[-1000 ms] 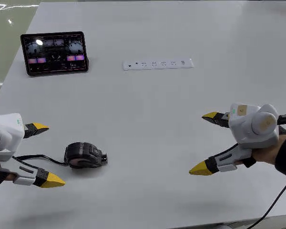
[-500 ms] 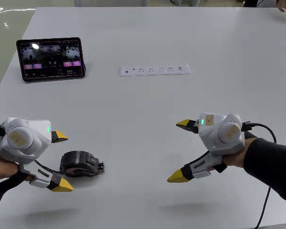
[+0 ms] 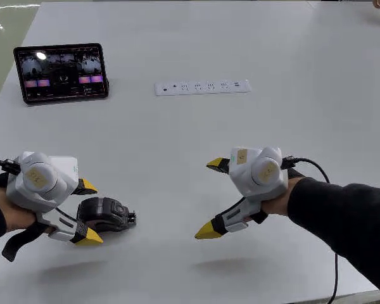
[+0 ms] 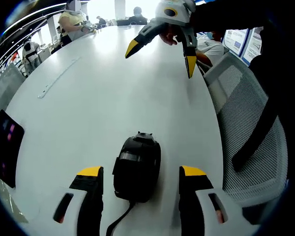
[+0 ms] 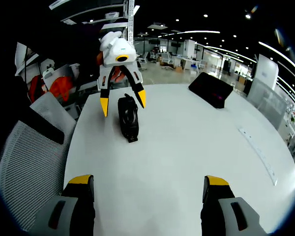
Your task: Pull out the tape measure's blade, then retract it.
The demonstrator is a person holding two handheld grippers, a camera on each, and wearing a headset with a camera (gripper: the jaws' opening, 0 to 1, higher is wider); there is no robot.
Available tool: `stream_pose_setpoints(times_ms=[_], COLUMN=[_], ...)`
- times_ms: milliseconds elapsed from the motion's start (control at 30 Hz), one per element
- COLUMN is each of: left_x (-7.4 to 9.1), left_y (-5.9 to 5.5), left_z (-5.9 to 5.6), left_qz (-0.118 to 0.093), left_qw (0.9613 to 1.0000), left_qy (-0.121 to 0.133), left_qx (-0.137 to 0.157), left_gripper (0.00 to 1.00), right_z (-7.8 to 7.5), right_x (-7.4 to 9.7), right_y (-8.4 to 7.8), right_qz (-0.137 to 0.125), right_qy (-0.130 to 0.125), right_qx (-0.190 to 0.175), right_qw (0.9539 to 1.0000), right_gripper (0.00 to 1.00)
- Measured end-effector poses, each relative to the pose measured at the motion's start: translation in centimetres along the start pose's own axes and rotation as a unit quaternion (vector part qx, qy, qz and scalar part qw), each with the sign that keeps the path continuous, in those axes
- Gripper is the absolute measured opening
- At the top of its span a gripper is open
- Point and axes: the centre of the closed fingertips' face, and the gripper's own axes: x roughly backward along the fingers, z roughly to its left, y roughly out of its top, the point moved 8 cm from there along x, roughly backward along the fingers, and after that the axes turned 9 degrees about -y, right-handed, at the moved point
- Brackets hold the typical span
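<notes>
Desk [image 3: 253, 44], white, carried a tablet [image 3: 61, 71] at the far left and a power strip [image 3: 202, 87] near mid-far; both were well apart from the work.

Left gripper [image 3: 90, 212] sat low at the near-left edge, held in the person's hand and levelled along the surface. Its fingers [image 4: 90, 196] were spread wide and straddled the tape measure [image 4: 137, 167], with a gap on each side in the left gripper view, so nothing was clamped. Judged purpose: to pin the case before any pull.

Right gripper [image 3: 210, 197] hung above the desk nearer the middle, well apart from the tape measure. It was rolled so one finger sat high and one low, with the tips aimed left toward the case. Its fingers [image 5: 81, 191] were fully spread and empty.

Tape measure lay flat on the desk between the left fingers, its blade mouth turned toward the right gripper. That suits a pull from that side. Blade not yet drawn. A thin cord trailed from the case back toward the left gripper.
</notes>
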Motion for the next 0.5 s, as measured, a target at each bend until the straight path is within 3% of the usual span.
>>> stream_pose_setpoints(times_ms=[233, 333, 500], left_x=[-0.6, -0.7, -0.9], left_y=[0.3, 0.2, 0.3], left_z=[0.3, 0.7, 0.5], left_qz=[0.007, 0.017, 0.017], left_qw=[0.9999, 0.9993, 0.9995], left_qy=[0.005, 0.026, 0.025], left_qx=[-0.006, -0.019, -0.013], left_gripper=[0.42, 0.33, 0.33], right_z=[0.8, 1.0, 1.2], right_x=[-1.7, -2.4, -3.6], right_y=[0.7, 1.1, 1.9], right_qz=[0.002, 0.004, 0.003], right_qy=[0.009, 0.012, 0.017], right_qx=[0.001, 0.004, 0.008], right_qw=[1.0000, 0.9999, 0.9998], right_gripper=[0.89, 0.88, 0.83])
